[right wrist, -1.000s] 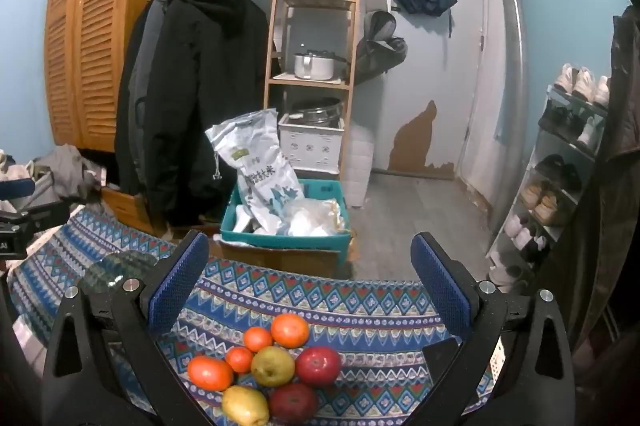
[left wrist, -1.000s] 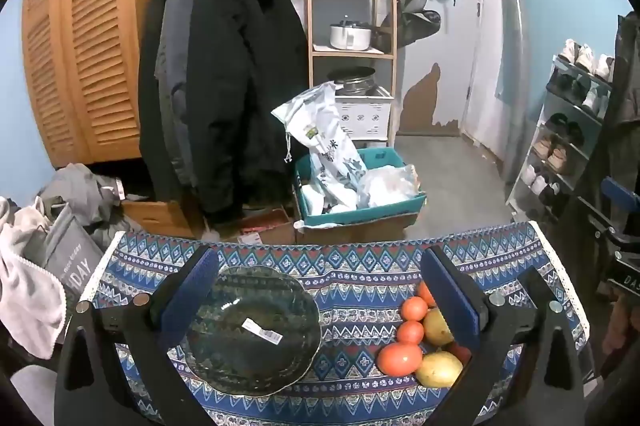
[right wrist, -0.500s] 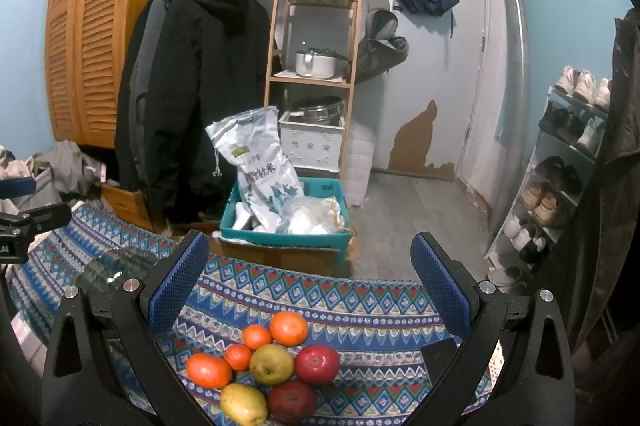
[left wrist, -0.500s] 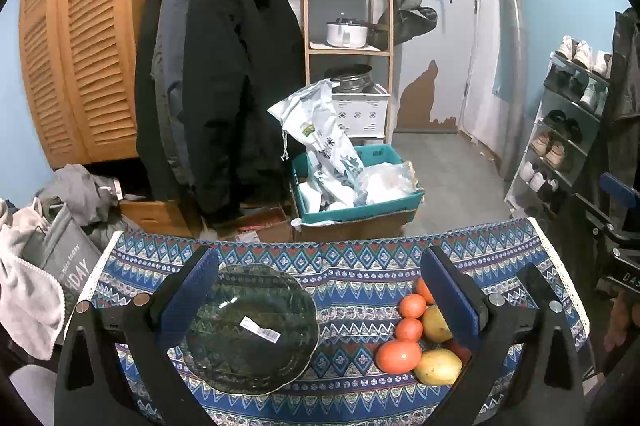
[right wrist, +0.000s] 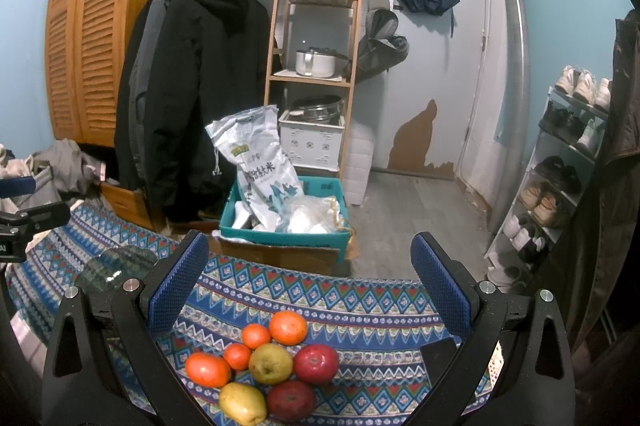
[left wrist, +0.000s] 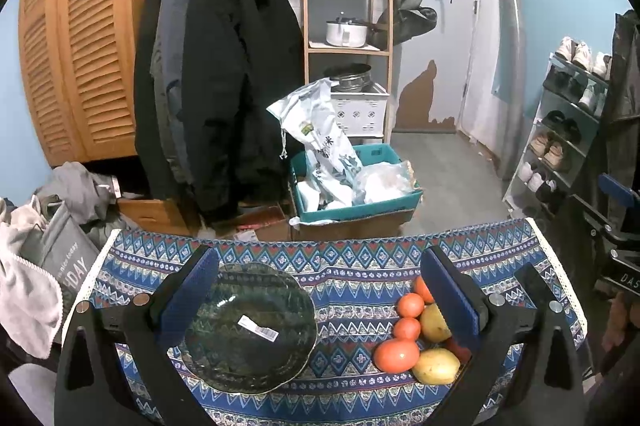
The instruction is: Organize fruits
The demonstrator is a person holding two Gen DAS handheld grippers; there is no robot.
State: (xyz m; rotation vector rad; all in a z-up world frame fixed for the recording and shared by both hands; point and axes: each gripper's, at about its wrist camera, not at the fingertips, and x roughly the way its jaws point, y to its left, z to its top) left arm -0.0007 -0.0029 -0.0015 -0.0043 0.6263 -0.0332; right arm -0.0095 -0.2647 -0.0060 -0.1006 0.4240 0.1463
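Both hand-held grippers agape, empty.
Since earlier: left hand-held gripper [left wrist: 318, 290] edged nearer glass plate [left wrist: 250, 326]; fruit pile [right wrist: 264, 366] unmoved at right hand-held gripper's [right wrist: 310, 276] 6 o'clock.

I see even, cool indoor light with soft shadows, strong fisheye bending and black corners at the edges, faint glare on the glass plate [left wrist: 250, 326], and sharp focus throughout both views.
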